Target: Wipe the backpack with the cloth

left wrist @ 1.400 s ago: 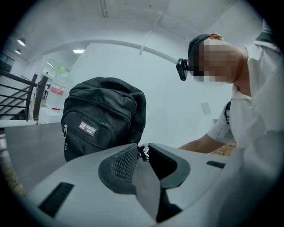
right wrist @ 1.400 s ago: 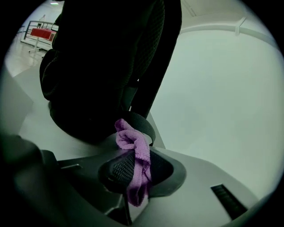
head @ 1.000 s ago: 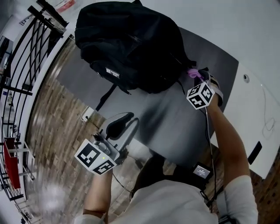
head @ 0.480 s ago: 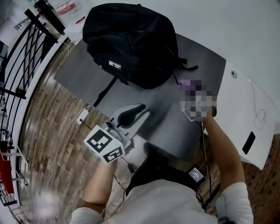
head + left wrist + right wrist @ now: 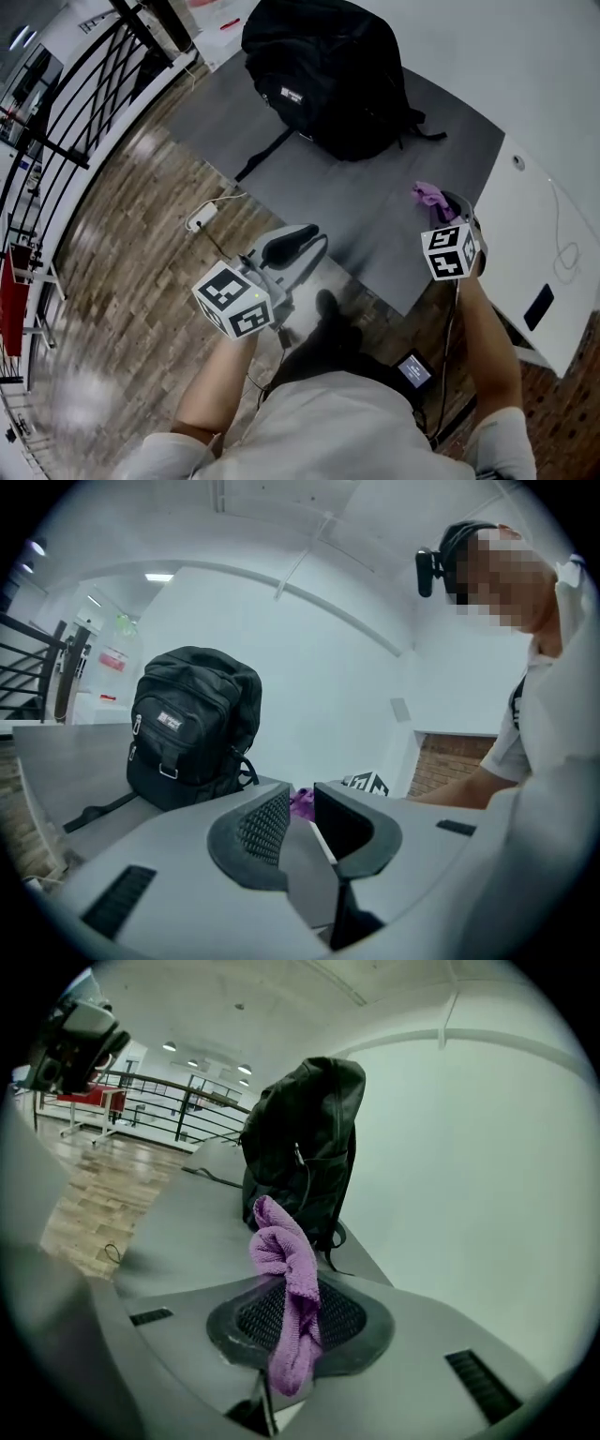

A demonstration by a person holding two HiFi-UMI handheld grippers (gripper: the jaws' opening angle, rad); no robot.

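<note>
The black backpack (image 5: 328,75) stands upright at the far end of a dark grey table (image 5: 375,216), with one strap (image 5: 262,155) trailing across the tabletop towards the table's left edge. We note a small white label (image 5: 292,96) on its front pocket; the print on it is too small to read. The purple cloth (image 5: 286,1269) is well apart from the backpack, above the near right part of the table, where it is pinched between the closed jaws of the right gripper (image 5: 292,1302); a bunched fold rises above the ribbed pads and a short end hangs below them. The left gripper (image 5: 300,808) hovers near the table's near edge with its jaws set a narrow gap apart and nothing between them. Each gripper bears a marker cube (image 5: 452,251) with black-and-white square patterns and no words. A white table (image 5: 553,234) adjoins the grey one on the right. On the wooden floor (image 5: 141,244) to the left lies a white plug block (image 5: 200,218) with its cable, and a black railing (image 5: 84,103) runs beyond.
</note>
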